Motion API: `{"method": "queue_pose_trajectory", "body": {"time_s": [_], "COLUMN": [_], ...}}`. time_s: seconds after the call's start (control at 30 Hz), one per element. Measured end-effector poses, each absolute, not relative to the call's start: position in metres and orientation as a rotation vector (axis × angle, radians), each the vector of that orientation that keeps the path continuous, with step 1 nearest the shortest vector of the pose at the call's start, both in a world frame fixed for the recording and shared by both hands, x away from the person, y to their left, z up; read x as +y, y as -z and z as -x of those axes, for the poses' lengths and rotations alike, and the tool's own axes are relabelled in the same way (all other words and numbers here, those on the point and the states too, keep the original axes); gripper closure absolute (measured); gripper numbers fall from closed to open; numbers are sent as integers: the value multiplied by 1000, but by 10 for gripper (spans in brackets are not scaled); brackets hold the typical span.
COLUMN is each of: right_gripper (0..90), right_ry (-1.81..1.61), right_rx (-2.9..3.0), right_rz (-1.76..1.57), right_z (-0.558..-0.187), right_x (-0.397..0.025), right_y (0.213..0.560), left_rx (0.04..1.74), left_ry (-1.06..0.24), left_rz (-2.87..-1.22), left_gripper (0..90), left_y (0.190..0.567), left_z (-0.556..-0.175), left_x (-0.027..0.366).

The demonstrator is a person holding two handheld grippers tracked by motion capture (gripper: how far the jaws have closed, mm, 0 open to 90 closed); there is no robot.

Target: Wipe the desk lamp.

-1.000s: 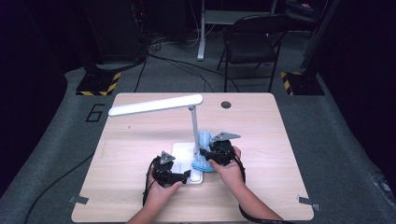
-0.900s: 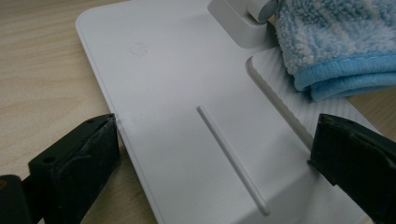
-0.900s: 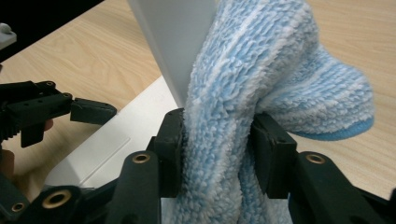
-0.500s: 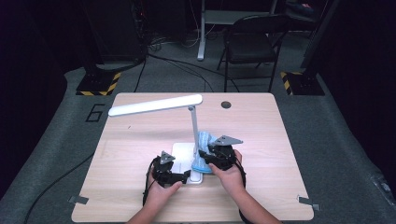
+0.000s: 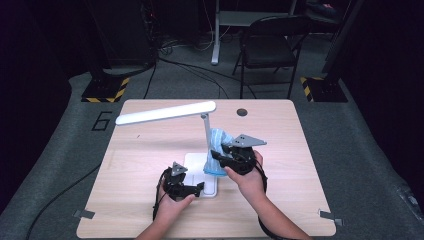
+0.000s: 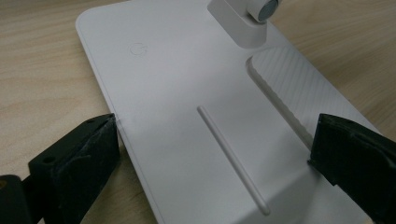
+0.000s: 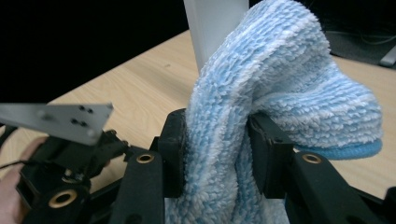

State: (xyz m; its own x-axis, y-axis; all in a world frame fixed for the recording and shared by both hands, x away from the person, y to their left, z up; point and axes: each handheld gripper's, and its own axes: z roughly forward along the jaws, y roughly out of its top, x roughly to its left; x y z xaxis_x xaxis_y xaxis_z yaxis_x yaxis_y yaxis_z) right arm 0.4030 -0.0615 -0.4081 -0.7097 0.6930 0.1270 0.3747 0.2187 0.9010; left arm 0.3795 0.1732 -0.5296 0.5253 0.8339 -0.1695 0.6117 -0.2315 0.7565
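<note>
Bracing desk lamp base (image 6: 196, 116) between spread left gripper (image 6: 210, 158); right gripper (image 7: 217, 140) pinching blue microfibre cloth (image 7: 285, 88), wiping lamp post (image 5: 207, 135), seemingly midway.

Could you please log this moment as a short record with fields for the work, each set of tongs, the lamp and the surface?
work: wiping the lamp post with a cloth while the base is steadied
left tongs: jaws straddle the lamp base, at its two long edges
right tongs: shut on the blue cloth, beside the lamp post
lamp head: long white bar, tilted, reaching left
surface: wooden table
</note>
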Motion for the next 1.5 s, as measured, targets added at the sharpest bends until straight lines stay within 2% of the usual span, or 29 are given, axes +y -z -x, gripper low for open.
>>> {"method": "queue_pose_trajectory", "body": {"time_s": [0.4,0.6,1.2,1.5], "right_gripper": [605,603,622,623], "right_ry": [-1529,-1654,-1511,-1481], "right_rx": [2156,2123,2113,2171], "right_rz": [-897,-914,-825,-904], "right_z": [-406,-407,-403,-410], "right_x": [-59,-62,-53,-56], "right_y": [343,316,329,354], "left_rx": [1174,1170,1173,1171], "left_ry": [-355,-358,-356,-358], "left_rz": [-1946,-1941,-1946,-1950], "left_gripper": [11,11,11,11], "left_y": [530,530,530,529], "left_z": [-379,-379,-379,-379], "left_x": [172,172,172,173]}}
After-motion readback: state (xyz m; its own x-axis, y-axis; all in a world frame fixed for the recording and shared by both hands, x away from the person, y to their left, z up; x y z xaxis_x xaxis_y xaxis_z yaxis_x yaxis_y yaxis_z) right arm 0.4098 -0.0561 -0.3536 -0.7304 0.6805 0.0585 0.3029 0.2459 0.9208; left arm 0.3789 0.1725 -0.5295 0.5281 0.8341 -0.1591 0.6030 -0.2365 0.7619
